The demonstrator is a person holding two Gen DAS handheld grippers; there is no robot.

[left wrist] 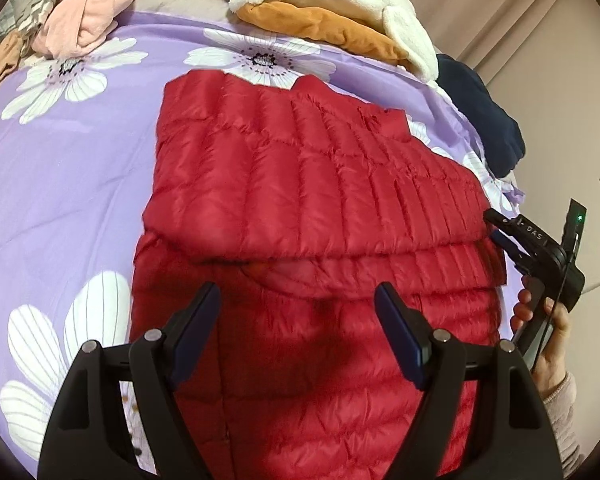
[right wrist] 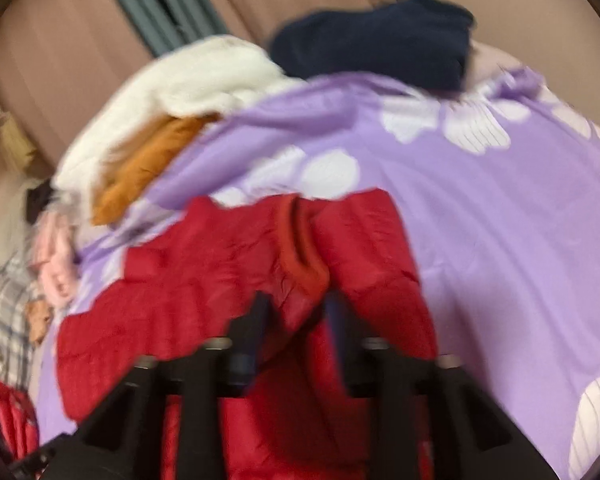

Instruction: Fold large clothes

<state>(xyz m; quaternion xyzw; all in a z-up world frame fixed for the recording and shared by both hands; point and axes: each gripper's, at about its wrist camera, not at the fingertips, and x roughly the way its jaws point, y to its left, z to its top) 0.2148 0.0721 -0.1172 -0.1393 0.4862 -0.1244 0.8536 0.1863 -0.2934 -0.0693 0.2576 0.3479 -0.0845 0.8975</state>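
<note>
The red down jacket point(left wrist: 308, 208) lies half-folded mid-frame on the purple floral bed point(left wrist: 60, 184). The left hand-held gripper point(left wrist: 298, 312) hovers with jaws apart and nothing between them. The right hand-held gripper point(right wrist: 296, 312), blurred, stands parted around a cuff, seemingly unclamped. Judgement: smooth the top layer flat and square its edges.

The down jacket point(left wrist: 316, 184) lies folded on the bedspread point(left wrist: 60, 184). Behind it sits a fleece pile point(left wrist: 340, 4), a dark garment point(left wrist: 484, 116) to its right, and crumpled clothes point(left wrist: 84, 20), apparently heaped, far left.
</note>
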